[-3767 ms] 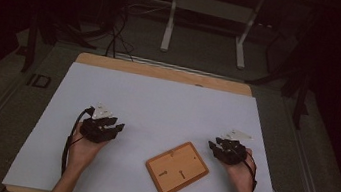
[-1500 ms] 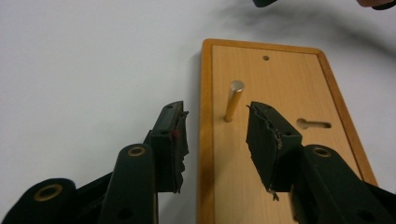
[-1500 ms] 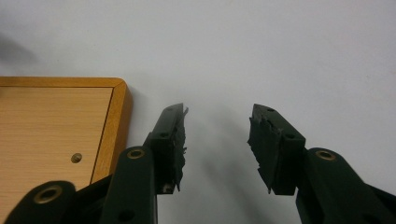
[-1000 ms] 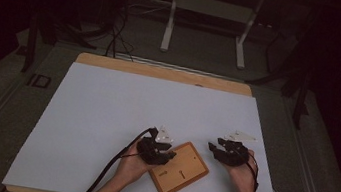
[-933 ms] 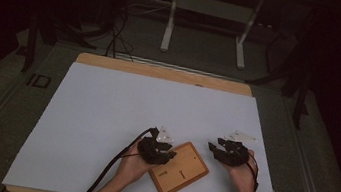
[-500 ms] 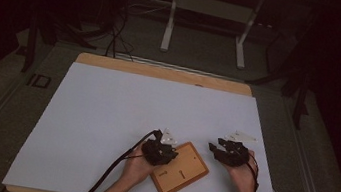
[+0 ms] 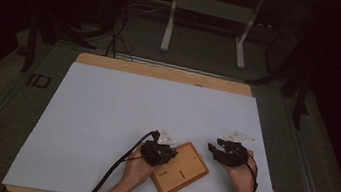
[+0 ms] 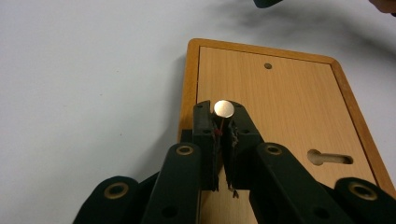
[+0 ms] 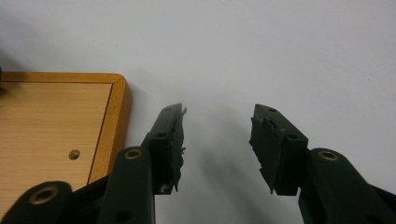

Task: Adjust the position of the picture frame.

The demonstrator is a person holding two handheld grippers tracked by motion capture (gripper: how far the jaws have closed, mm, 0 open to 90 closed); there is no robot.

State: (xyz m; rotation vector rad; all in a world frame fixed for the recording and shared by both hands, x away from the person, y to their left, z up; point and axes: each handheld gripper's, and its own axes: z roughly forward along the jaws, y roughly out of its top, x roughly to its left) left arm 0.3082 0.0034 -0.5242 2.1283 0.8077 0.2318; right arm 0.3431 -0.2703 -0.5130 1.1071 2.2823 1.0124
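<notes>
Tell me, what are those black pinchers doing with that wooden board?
A person holds a pincher in each hand at a white table. The left gripper has just closed on a small metal peg standing on the wooden board. The right gripper waits beside the board, jaws open, holding nothing.

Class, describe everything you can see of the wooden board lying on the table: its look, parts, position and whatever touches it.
The wooden board is a flat rectangle of light wood with a darker orange-brown raised rim and rounded corners. Its face has a small round hole and a keyhole-shaped slot. It lies flat, turned at an angle, near the front edge of the white table. The left gripper, over the board's left part, is shut on a small metal pin with a round shiny end. The right gripper stands open beside the board, apart from it.
</notes>
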